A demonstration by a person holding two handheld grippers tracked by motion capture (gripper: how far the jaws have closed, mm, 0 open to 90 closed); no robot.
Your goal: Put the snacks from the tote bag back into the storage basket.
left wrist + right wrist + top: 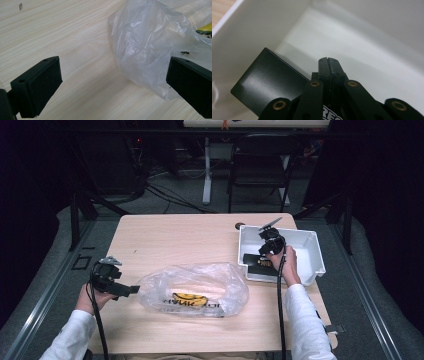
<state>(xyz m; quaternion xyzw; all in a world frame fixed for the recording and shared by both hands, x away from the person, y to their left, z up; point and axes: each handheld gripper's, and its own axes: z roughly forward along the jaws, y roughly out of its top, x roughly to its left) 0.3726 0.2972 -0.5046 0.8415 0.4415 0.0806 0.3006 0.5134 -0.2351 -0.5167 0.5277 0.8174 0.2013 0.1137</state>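
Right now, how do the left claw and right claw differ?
The left claw is open, jaws wide apart; the right claw is shut, pads pressed together. The left claw sits low over the table at the clear plastic bag's edge; the right claw points down into the white bin beside a black box. Both are black and hand-held.

A clear plastic bag point(192, 289) lies crumpled on its side near the front edge of the table point(165, 235), left of its middle, with yellow and black print showing through the film. A flat black box point(258, 262) with yellow lettering lies on the floor of a white bin point(314, 257) at the table's right edge, against the bin's left wall, toward its near left corner.
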